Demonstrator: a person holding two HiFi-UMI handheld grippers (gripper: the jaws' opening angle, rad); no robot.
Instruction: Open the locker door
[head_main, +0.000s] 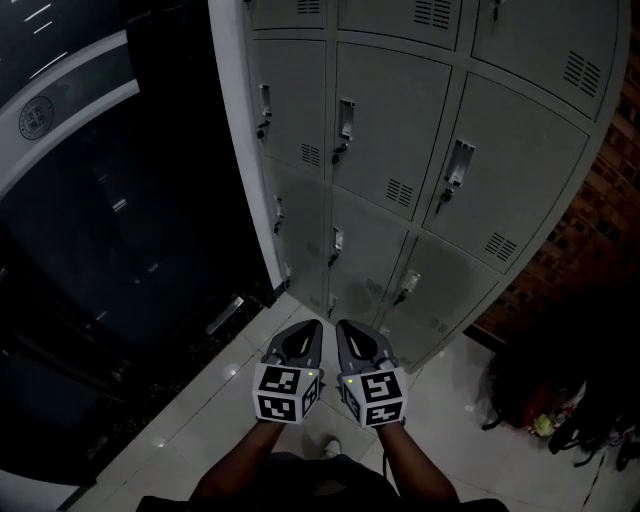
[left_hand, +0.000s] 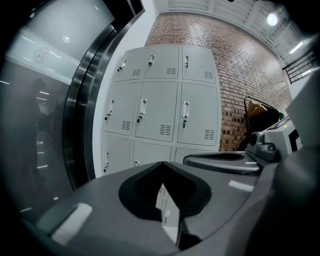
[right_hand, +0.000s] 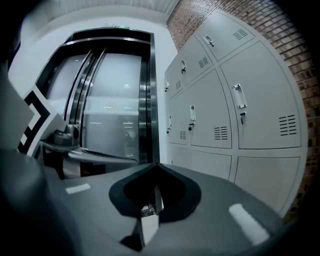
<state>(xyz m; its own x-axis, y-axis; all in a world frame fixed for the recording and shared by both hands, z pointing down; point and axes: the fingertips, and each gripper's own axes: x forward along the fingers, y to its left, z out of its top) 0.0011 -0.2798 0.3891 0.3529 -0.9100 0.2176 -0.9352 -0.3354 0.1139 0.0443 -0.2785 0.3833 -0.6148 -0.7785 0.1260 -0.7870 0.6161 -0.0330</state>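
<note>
A grey metal locker bank (head_main: 395, 140) stands upright on the pale tiled floor (head_main: 200, 410), filling the upper middle of the head view. Every locker door (head_main: 365, 255) in sight is flush and closed, each with a small latch handle (head_main: 346, 118) near its left edge and a vent slot low at its right.

The left hand-held gripper (head_main: 314, 326) and the right hand-held gripper (head_main: 342, 326) are held side by side, almost touching, low in the head view over the floor. Both point toward the bottom row of the bank. They are near the lockers but clearly apart from them, and neither touches a door or a handle.

In the left gripper view the left gripper's tips (left_hand: 162, 164) are pressed together with nothing between them, and the bank (left_hand: 160, 105) rises beyond. In the right gripper view the right gripper's tips (right_hand: 156, 166) are likewise pressed together and empty, with the bank (right_hand: 250, 110) off to that view's right.

A dark glass door (head_main: 100, 250) in a curved frame adjoins the bank's left edge. A brick wall (head_main: 590, 230) runs along its right, with what seem to be dark bags (head_main: 545, 395) on the floor at its foot.
</note>
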